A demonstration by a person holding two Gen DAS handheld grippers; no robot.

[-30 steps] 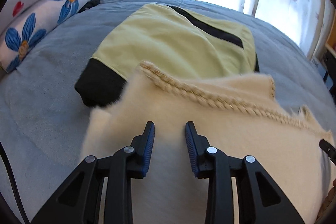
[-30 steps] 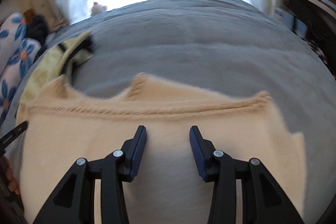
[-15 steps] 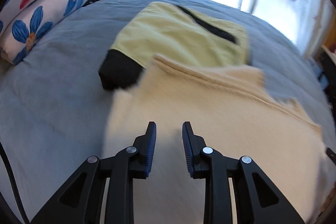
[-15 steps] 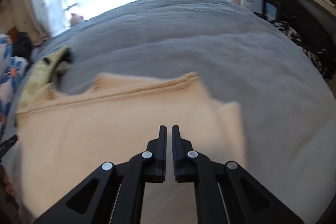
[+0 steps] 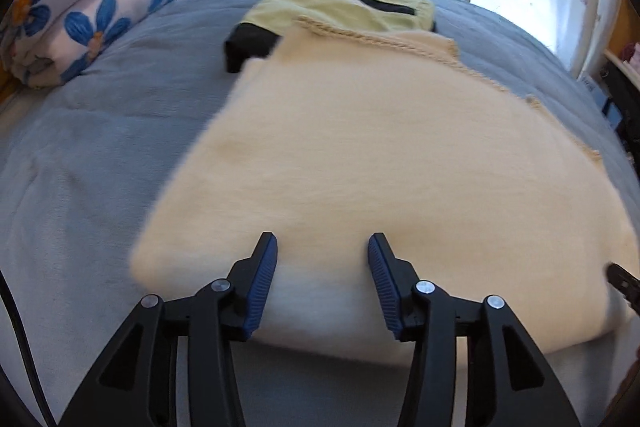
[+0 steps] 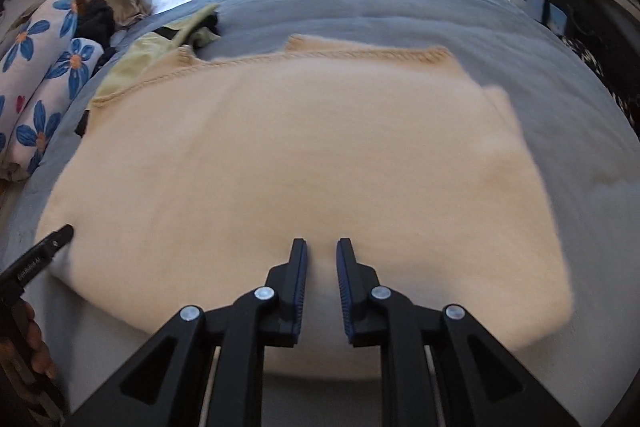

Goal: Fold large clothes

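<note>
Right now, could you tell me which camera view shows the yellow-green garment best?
The left wrist view: the yellow-green garment lies spread out beyond the cream sweater, black cuff visible. The right wrist view shows only a bunched sliver at the sweater's far left.

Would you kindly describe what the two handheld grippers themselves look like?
Both the left gripper and the right gripper are matte black plastic, with triangular cut-outs, silver rivets and ribbed blue pads on the fingers. A black cable runs beside the left one.

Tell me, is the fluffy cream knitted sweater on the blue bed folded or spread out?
Folded. The fluffy cream knitted sweater lies as a compact rectangle, with a thick doubled near edge and no sleeves sticking out.
</note>
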